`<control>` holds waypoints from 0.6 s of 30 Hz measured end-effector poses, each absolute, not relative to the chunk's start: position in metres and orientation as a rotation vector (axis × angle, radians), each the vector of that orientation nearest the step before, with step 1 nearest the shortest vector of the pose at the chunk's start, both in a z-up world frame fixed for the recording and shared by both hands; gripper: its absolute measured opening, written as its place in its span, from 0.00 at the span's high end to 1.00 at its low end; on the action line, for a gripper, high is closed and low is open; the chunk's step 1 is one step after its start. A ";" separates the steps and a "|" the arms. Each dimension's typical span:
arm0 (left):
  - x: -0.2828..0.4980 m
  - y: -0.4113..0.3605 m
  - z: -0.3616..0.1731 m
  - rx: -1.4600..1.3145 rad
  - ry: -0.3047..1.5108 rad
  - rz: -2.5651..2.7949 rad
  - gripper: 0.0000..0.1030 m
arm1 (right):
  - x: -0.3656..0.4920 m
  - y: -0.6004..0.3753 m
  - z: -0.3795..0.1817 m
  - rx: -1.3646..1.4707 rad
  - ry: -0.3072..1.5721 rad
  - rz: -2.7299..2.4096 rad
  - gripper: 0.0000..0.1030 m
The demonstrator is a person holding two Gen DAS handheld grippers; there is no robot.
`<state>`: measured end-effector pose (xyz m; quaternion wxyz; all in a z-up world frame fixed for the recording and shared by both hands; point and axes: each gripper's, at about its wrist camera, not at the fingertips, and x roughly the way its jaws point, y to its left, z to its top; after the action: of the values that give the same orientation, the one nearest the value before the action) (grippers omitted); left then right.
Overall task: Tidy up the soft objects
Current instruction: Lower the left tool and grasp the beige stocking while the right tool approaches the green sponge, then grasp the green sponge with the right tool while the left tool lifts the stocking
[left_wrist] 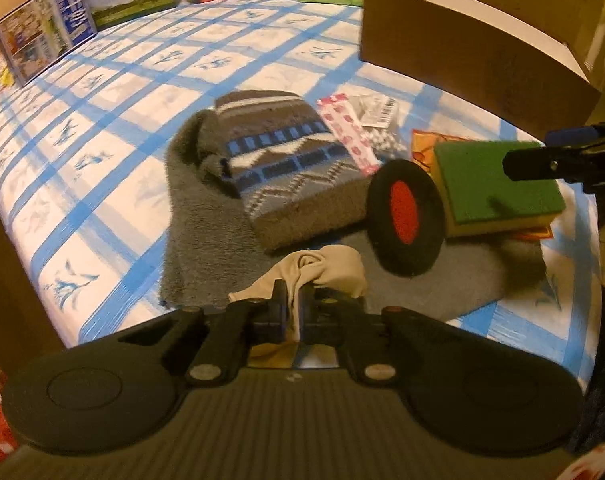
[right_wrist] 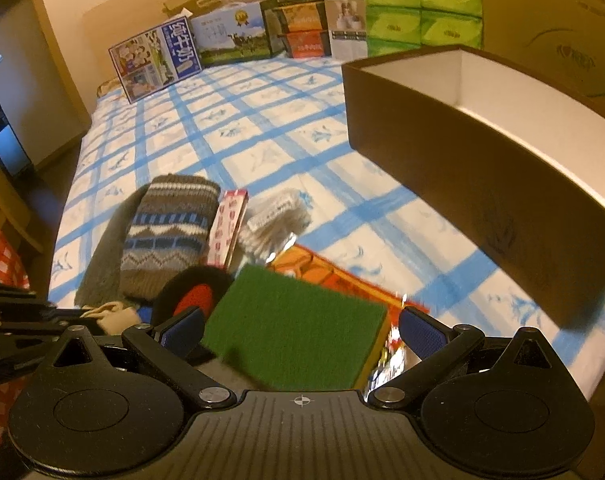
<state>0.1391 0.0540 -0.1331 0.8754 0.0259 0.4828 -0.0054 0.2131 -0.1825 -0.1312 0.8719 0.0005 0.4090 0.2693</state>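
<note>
From my left wrist camera, I can't read the print on the boxes (left_wrist: pixel 50 36) lined along the far edge of the bed (left_wrist: pixel 102 128); it is too blurred. My left gripper (left_wrist: pixel 292 300) has its jaws clamped together on a beige cloth (left_wrist: pixel 334 268), thin and crumpled, at the near edge of a grey fuzzy mat (left_wrist: pixel 198 232). On that mat lies a folded knit (left_wrist: pixel 278 160), brown with blue and white bands. Just right of it leans a round black pad (left_wrist: pixel 406 216) with a red centre, touching a green-topped sponge (left_wrist: pixel 498 184). A pink patterned packet (left_wrist: pixel 350 132) sits behind. A brown carton (left_wrist: pixel 474 52) stands at the right.

From my right wrist camera, a blue box carries the characters 純牛奶 (right_wrist: pixel 178 52). Green tissue packs (right_wrist: pixel 422 4) are stacked at the back. My right gripper (right_wrist: pixel 300 330) holds its jaws wide apart, one on each side of the sponge (right_wrist: pixel 298 328), not pressing it. The open carton (right_wrist: pixel 482 136), white inside, is on the right, well apart.
</note>
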 end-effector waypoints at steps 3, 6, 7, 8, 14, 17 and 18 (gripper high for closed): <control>0.141 0.058 -0.133 0.025 1.020 0.017 0.95 | 0.225 -0.179 -0.136 -0.009 0.837 0.578 0.00; 0.142 0.060 -0.133 0.023 1.030 0.030 0.95 | 0.235 -0.176 -0.142 0.000 0.842 0.620 0.03; 0.141 0.060 -0.133 0.020 1.032 0.031 0.95 | 0.237 -0.176 -0.144 0.004 0.852 0.637 0.05; 0.141 0.060 -0.133 0.015 1.036 0.032 0.95 | 0.238 -0.175 -0.145 0.005 0.867 0.664 0.07; 0.140 0.059 -0.134 -0.005 1.053 0.029 0.95 | 0.217 -0.174 -0.145 -0.062 0.922 0.694 0.11; 0.139 0.058 -0.134 -0.007 1.058 0.026 0.94 | 0.197 -0.172 -0.144 -0.089 0.963 0.714 0.11; 0.138 0.058 -0.134 -0.009 1.060 0.026 0.94 | 0.190 -0.172 -0.144 -0.095 0.974 0.726 0.12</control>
<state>0.1382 0.0578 -0.1344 0.8627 -0.0041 0.5056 0.0122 0.1904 -0.1717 -0.1437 0.8202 -0.0448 0.4572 0.3409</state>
